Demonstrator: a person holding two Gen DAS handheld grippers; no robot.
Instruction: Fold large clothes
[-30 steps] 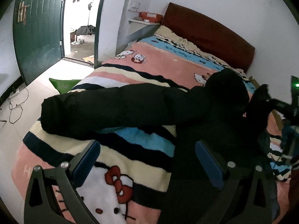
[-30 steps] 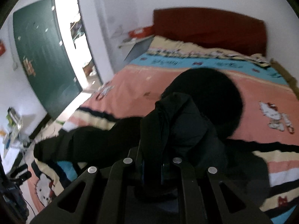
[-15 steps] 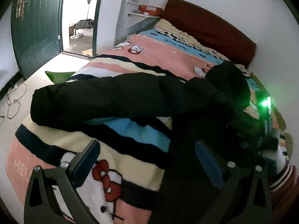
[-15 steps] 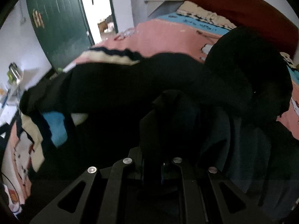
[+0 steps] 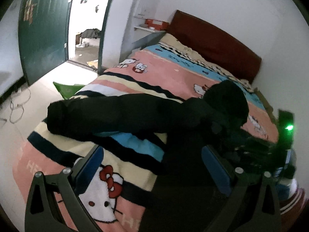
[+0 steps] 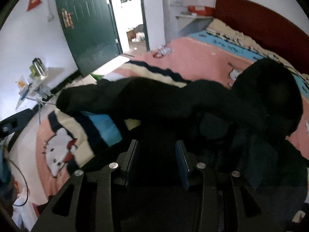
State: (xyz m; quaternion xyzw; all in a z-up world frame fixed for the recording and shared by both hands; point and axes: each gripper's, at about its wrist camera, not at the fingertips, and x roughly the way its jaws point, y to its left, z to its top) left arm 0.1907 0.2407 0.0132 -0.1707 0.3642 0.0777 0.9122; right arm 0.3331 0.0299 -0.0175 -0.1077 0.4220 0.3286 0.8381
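Note:
A large black padded jacket (image 5: 135,114) lies on the bed's striped Hello Kitty blanket (image 5: 108,189). One sleeve stretches left toward the bed's edge and the round hood (image 5: 227,98) lies toward the headboard. It also shows in the right wrist view (image 6: 173,100). My left gripper (image 5: 154,164) is open and empty, low over the blanket and the jacket's near edge. My right gripper (image 6: 156,158) is open just above the jacket's body, with dark fabric between the blue pads but not clamped. The right gripper's body with a green light (image 5: 287,127) shows at the right in the left wrist view.
A dark red headboard (image 5: 216,40) stands at the bed's far end. A green door (image 5: 42,31) stands open at the left with an open doorway beside it. A wall shelf holds an orange box (image 5: 156,22). A green bag (image 5: 67,89) and cables lie on the floor.
My right gripper has opened and let go of the bunched jacket fabric it held. That fabric now lies on the jacket's body. The left gripper has stayed open.

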